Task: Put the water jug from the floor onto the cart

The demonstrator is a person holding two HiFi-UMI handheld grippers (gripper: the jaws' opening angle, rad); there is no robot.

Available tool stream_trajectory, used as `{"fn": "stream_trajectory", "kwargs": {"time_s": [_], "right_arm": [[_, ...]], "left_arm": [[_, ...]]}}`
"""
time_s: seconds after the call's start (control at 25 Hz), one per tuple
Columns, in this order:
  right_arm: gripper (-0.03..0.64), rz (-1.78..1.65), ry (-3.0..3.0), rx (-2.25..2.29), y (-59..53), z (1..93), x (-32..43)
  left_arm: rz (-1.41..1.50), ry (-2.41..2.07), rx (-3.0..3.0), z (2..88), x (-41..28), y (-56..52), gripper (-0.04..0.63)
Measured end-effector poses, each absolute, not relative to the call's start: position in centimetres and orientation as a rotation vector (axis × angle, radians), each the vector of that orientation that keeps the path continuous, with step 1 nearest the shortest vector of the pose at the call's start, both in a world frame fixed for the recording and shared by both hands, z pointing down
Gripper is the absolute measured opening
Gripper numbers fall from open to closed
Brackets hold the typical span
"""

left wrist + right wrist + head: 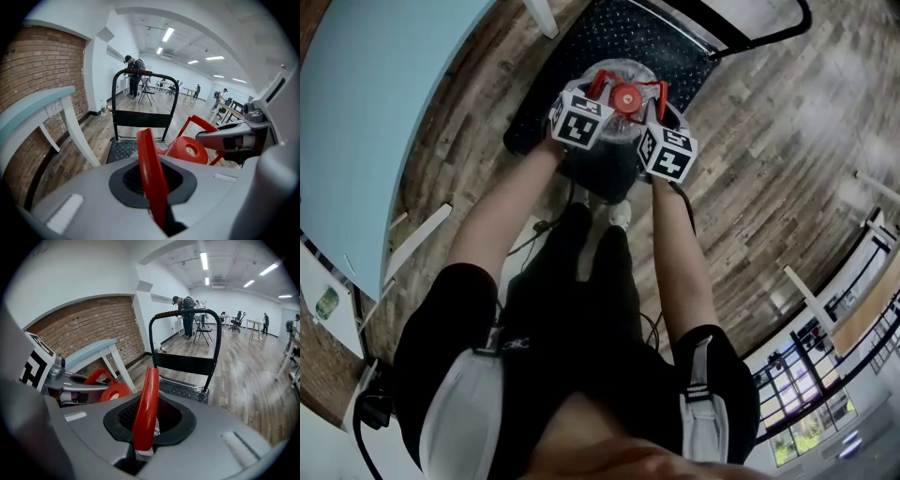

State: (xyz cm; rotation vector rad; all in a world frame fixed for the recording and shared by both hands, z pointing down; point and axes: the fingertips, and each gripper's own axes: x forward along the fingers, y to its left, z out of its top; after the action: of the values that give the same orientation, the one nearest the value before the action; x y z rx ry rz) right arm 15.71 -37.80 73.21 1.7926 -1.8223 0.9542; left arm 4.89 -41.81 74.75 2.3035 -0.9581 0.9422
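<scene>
Water jug [609,161]: how do you reckon it will handle?

Heavy if there is much water in it, and I cannot see the level. The body looks stiff and smooth, so it is probably slippery to take by the sides. The red handles [149,171] either side of the red cap [187,150] are the places to hold.

And the grippers?

Both are on already. The left gripper [152,187] is closed on one red handle, at about 8 o'clock from the cap in the head view. The right gripper [144,416] is clamped on the other [146,394], at about 4 o'clock. Loaded evenly like that, I'd expect it to hang level.

Which way does it point?

Its long axis stands upright, with the cap facing up at the head camera.

Where is it?

At 12 o'clock from the person's feet, over the near end of the cart [572,56]. I cannot tell whether its base rests on the black platform or hangs just above it. The cart's push bar [187,312] stands at the far end, towards 1 o'clock.
</scene>
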Motion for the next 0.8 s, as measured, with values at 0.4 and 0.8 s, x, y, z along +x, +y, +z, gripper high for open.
{"fn": "stream_trajectory", "kwargs": {"time_s": [0.4, 0.8], "right_arm": [[0.061, 0.983, -1.804, 1.767, -38.0, 76.0, 16.0], [0.128, 1.058, -1.86, 1.68, -37.4, 77.6, 15.3]], "left_arm": [[0.945, -0.945, 2.289, 77.4, 4.4, -42.4, 0.017], [1.02, -0.937, 2.379, 78.6, 4.0, -42.1, 0.208]]}}
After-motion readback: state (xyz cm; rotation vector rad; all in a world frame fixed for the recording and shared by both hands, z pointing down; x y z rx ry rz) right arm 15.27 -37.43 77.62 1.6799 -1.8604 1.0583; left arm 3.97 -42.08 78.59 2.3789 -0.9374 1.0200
